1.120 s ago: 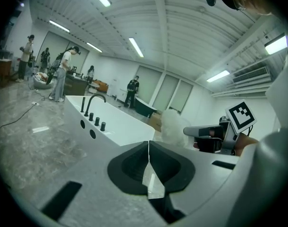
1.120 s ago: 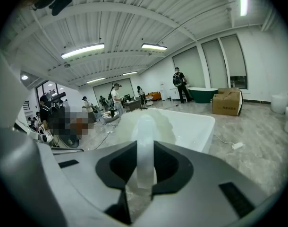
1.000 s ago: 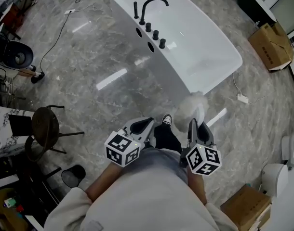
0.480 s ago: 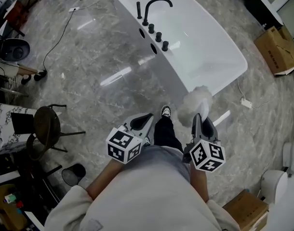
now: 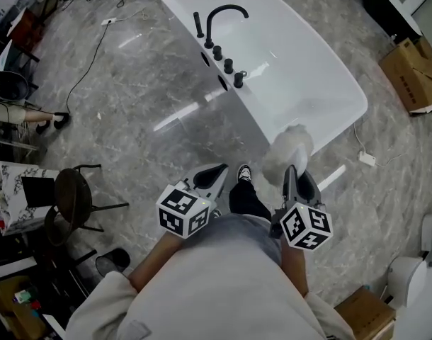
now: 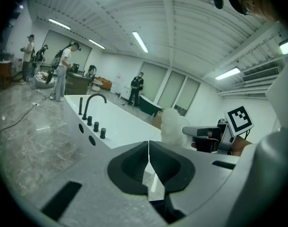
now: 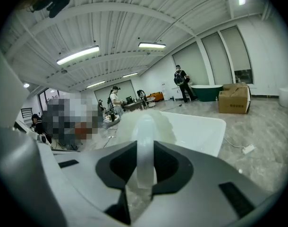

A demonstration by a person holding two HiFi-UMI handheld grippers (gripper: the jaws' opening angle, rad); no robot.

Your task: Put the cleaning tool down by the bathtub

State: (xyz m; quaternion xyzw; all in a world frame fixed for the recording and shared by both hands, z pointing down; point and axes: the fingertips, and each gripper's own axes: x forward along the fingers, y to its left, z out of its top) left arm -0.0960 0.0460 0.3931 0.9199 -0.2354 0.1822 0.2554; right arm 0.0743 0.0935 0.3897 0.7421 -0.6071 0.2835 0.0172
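Observation:
A white freestanding bathtub (image 5: pixel 294 62) with a black arched faucet (image 5: pixel 223 16) stands on the marble floor ahead of me. My right gripper (image 5: pixel 292 176) is shut on the cleaning tool (image 5: pixel 287 151), a fluffy white duster head on a clear handle (image 7: pixel 145 150), held upright near the tub's near end. In the right gripper view the handle sits clamped between the jaws. My left gripper (image 5: pixel 212 178) is shut with nothing in it, its pads (image 6: pixel 156 167) closed together. From the left gripper view I see the tub (image 6: pixel 115 126) and the duster (image 6: pixel 171 126) to the right.
A black chair (image 5: pixel 71 197) and a desk stand at the left. A cable (image 5: pixel 88 55) runs over the grey marble floor. A cardboard box (image 5: pixel 414 66) lies at the right, a power strip (image 5: pixel 367 159) near the tub. People stand far off (image 6: pixel 63 70).
The view has shifted slightly; the tub sits a little closer and more central. Both grippers keep their pose, the duster still held upright in the right one.

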